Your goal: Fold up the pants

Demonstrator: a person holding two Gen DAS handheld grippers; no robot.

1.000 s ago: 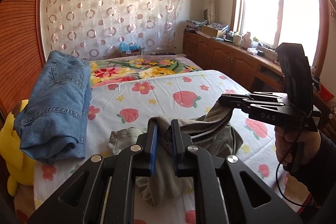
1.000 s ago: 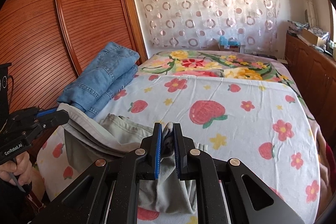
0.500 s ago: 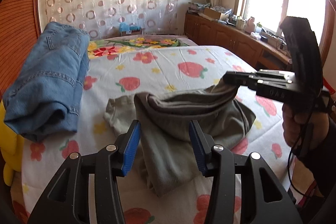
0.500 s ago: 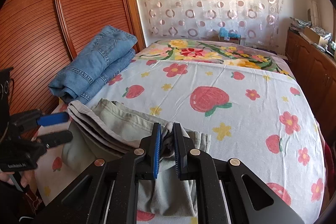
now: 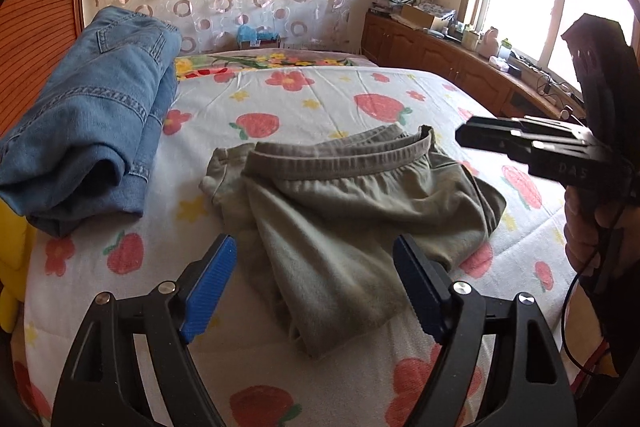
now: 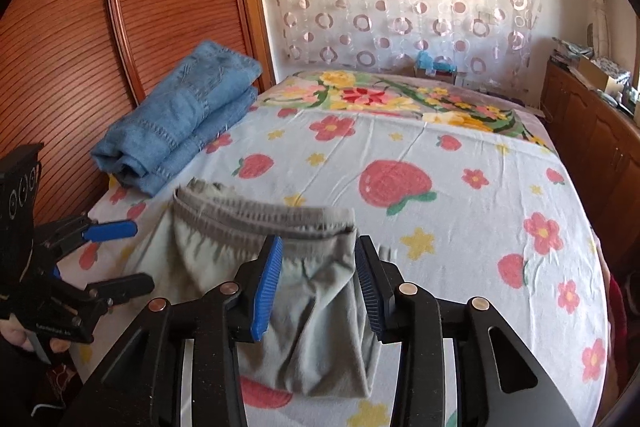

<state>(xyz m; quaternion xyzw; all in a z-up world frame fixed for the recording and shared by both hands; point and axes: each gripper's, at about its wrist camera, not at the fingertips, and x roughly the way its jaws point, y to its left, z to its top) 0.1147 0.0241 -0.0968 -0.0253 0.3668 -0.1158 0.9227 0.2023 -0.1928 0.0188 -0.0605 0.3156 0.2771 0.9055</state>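
Grey-green pants (image 5: pixel 352 227) lie folded on the strawberry-print bed sheet (image 5: pixel 304 107), elastic waistband on the far side. My left gripper (image 5: pixel 316 259) hovers over their near end, its jaws opening wide, blue pads clear of the cloth. In the right wrist view the pants (image 6: pixel 200 259) look blurred. My right gripper (image 6: pixel 318 263) has its jaws opening, with cloth lying between the pads but not pinched. Each gripper shows in the other's view: the right gripper (image 5: pixel 464 138) held by a hand at the right, the left gripper (image 6: pixel 140 255) at the left with its fingers spread.
Folded blue jeans (image 5: pixel 88 131) (image 6: pixel 180 119) rest at the bed's left side against wooden wardrobe doors (image 6: pixel 72 47). A yellow plush toy (image 5: pixel 12 239) sits below them. A floral blanket (image 6: pixel 400 99) covers the far end. A cluttered wooden cabinet (image 5: pixel 448 55) lines the right wall.
Both grippers went from shut on the pants to open, the left first, then the right. The lifted pants dropped flat onto the bed. The left gripper sank lower.
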